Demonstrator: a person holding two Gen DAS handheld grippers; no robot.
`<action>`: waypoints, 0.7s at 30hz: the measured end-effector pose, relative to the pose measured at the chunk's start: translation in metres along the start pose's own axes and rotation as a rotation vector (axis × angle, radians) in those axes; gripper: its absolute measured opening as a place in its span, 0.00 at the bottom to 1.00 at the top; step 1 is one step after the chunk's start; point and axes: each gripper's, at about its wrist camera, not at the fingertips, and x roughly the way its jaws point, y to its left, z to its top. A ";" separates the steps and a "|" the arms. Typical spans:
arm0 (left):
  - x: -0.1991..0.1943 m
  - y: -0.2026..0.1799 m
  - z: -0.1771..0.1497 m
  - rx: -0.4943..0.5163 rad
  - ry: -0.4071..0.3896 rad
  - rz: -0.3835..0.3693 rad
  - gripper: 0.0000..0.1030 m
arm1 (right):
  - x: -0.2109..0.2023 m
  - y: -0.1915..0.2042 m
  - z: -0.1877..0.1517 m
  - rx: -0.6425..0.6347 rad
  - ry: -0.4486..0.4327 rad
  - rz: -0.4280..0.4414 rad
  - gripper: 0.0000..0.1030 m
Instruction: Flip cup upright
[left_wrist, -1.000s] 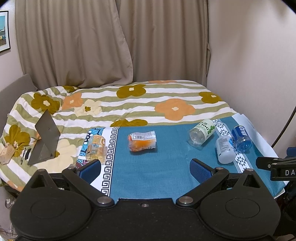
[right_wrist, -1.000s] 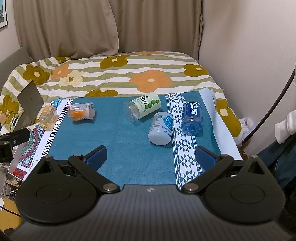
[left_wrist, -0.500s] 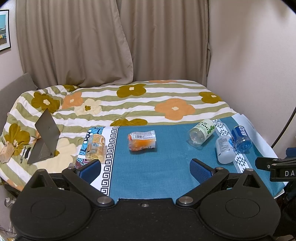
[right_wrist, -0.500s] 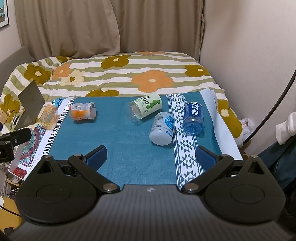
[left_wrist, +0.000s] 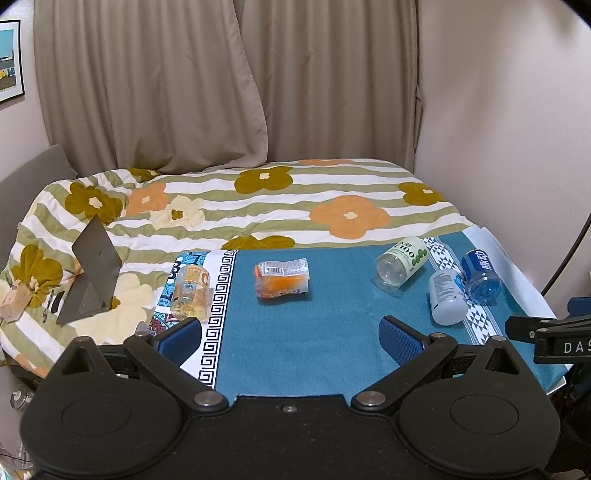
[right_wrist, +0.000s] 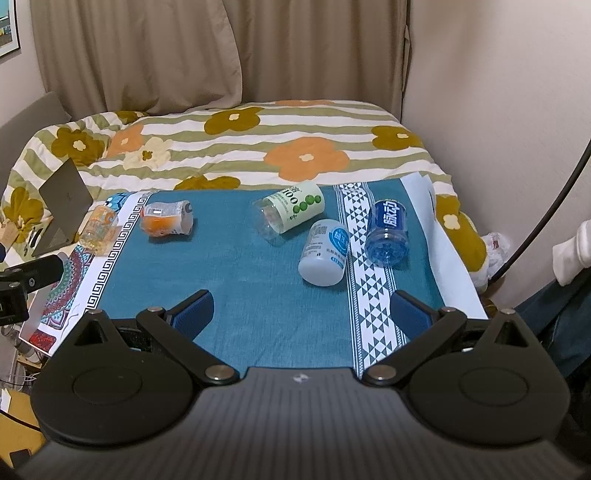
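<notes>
Partly hidden, yellow cup (left_wrist: 190, 291) lies behind left gripper (left_wrist: 290, 341) jaws.

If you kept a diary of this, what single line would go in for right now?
stage: approach | left gripper: open, empty | right gripper: open, empty | five cups on teal cloth: all on sides | contact: none

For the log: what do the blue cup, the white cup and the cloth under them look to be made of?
Blue cup: likely thin clear-blue plastic with a printed label; light passes through its base. White cup: opaque matte white plastic, it seems, with a printed label. Teal cloth: woven fabric, matte, with a visible weave and printed borders.
</notes>
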 end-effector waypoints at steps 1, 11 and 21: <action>0.000 0.000 0.000 -0.001 -0.001 0.000 1.00 | -0.001 -0.001 0.000 0.000 0.003 0.002 1.00; -0.007 -0.003 0.001 -0.005 0.001 0.017 1.00 | 0.004 -0.011 -0.005 0.002 0.011 0.003 1.00; 0.006 0.000 0.035 0.095 0.000 0.055 1.00 | 0.011 -0.026 0.012 -0.010 0.018 0.065 1.00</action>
